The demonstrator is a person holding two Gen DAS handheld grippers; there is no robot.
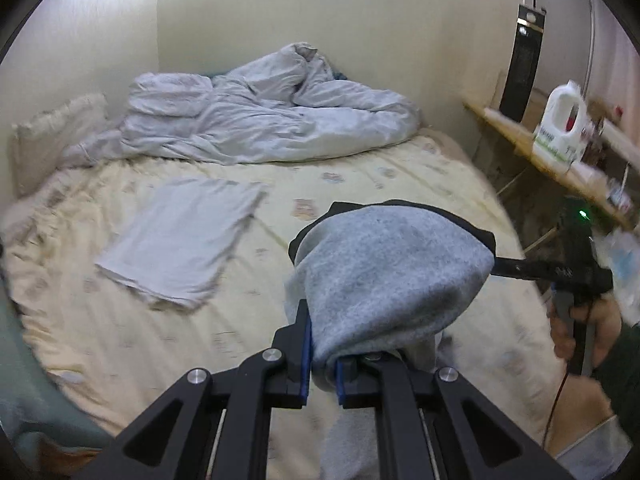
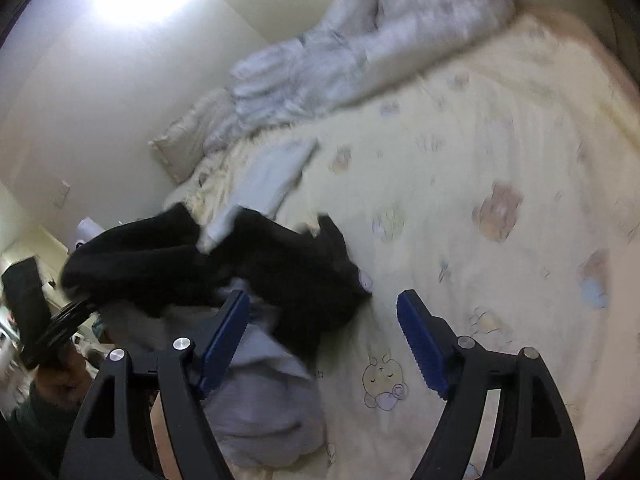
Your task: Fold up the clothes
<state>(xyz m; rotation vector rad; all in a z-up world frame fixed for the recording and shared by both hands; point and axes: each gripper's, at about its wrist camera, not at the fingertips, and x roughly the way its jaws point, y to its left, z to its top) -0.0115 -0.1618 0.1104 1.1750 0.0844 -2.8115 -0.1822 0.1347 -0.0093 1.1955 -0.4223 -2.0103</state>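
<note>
Grey fleece-lined clothing [image 1: 384, 280], black on its outer face, is being pinched between the blue pads of our left gripper [image 1: 323, 364], whose jaws are clamped tight on a bunched fold of it. We are holding it up above the near part of the bed [image 1: 360, 184], so that it is bulging forward over the fingers and hanging down toward the sheet. Our right gripper [image 2: 324, 344] is hovering just beside the garment with its jaws spread wide and gripping nothing; from its own camera the cloth is showing as a dark mass with grey folds beneath, close to the left pad [image 2: 224, 336]. In the left wrist view, our right hand [image 1: 580, 328] is grasping that gripper's handle at the far right. Farther out, a folded white garment [image 1: 180, 236] is lying flat on the pale yellow sheet. Beyond it, a crumpled light duvet [image 1: 264, 120] is heaped against the wall, with a pillow [image 1: 52, 136] beside it. A white jug [image 1: 560, 124] is standing on a wooden shelf [image 1: 512, 132] to the right.
</note>
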